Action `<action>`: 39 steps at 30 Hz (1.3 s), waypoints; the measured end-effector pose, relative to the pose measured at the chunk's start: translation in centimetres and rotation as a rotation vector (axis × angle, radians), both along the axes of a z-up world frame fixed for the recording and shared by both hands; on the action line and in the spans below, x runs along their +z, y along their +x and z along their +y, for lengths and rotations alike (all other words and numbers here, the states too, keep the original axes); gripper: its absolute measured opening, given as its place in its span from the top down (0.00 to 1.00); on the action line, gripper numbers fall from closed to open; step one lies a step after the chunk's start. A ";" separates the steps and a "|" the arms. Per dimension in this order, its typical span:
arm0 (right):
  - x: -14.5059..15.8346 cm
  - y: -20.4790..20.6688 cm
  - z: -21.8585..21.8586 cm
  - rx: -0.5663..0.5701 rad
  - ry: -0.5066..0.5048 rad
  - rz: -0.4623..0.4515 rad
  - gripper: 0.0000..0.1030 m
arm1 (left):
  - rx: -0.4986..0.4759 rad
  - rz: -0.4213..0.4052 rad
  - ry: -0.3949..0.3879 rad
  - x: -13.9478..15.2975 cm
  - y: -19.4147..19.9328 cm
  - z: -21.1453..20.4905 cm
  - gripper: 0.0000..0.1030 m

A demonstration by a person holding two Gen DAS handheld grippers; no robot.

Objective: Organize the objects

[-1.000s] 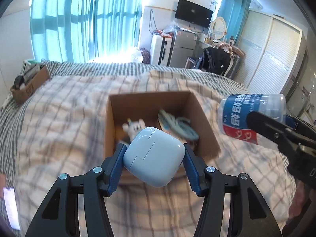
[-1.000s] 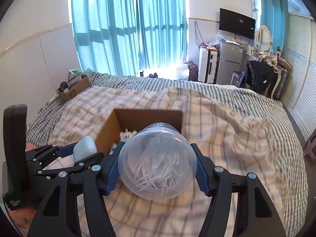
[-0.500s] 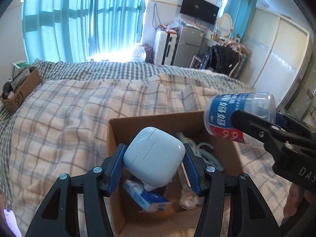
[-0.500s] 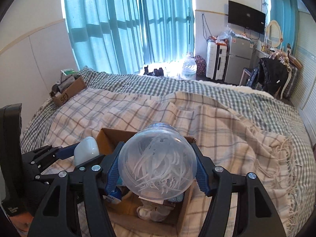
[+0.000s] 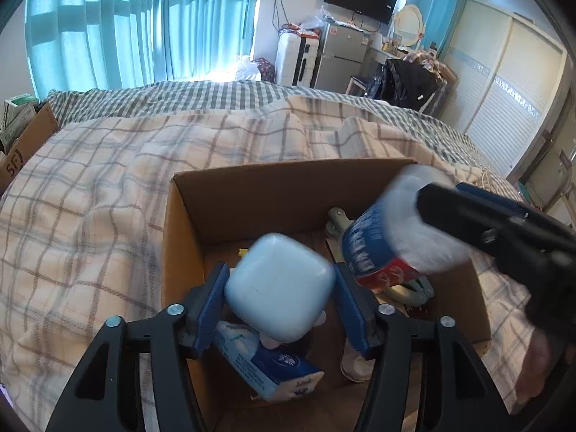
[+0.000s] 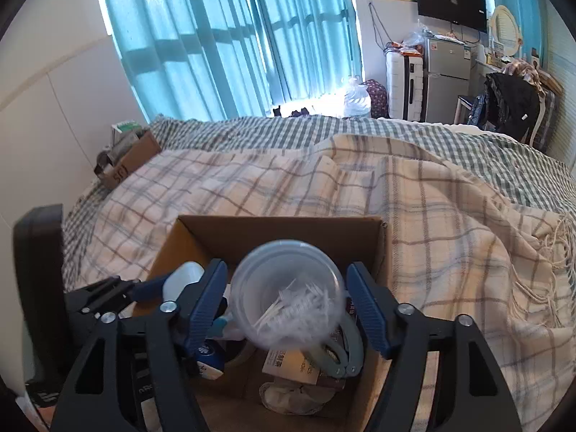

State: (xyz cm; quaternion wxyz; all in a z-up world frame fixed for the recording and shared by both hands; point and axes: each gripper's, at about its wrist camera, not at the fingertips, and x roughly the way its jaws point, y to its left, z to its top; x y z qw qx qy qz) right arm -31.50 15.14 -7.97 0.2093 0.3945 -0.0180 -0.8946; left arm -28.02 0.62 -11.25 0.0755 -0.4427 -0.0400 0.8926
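An open cardboard box (image 5: 252,187) sits on the checked blanket; it also shows in the right wrist view (image 6: 280,226). My left gripper (image 5: 280,298) holds a pale blue earbud case (image 5: 277,293) over the box; a small gap shows by the right pad. My right gripper (image 6: 288,306) has its jaws spread, with gaps on both sides of a clear round cotton swab tub (image 6: 288,298) that is blurred above the box. The tub (image 5: 396,237) with its blue and red label also shows in the left wrist view.
Inside the box lie a blue tissue pack (image 5: 266,367), a grey-green cable (image 6: 338,352) and other small items. A second cardboard box (image 6: 133,158) sits at the bed's far left. A fridge (image 6: 446,79), suitcase and chair stand beyond the bed.
Both grippers have moved forward and down over the open box. The right gripper's jaws have opened off the tub, which is blurred with motion. The left gripper still carries the earbud case.
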 end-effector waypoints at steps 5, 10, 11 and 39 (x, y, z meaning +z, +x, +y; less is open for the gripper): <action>3.4 1.9 1.4 -0.047 0.016 0.044 0.32 | 0.034 0.064 0.001 3.4 1.8 -0.2 0.19; 7.8 5.5 3.0 -0.097 0.050 0.103 0.32 | 0.040 0.143 -0.013 8.0 5.1 -0.3 0.17; 8.7 6.3 3.2 -0.104 0.054 0.117 0.32 | 0.042 0.163 -0.017 8.9 5.9 -0.4 0.16; 11.0 24.0 4.8 -0.157 0.203 0.419 0.00 | 0.160 0.528 -0.191 11.7 23.1 -1.0 0.00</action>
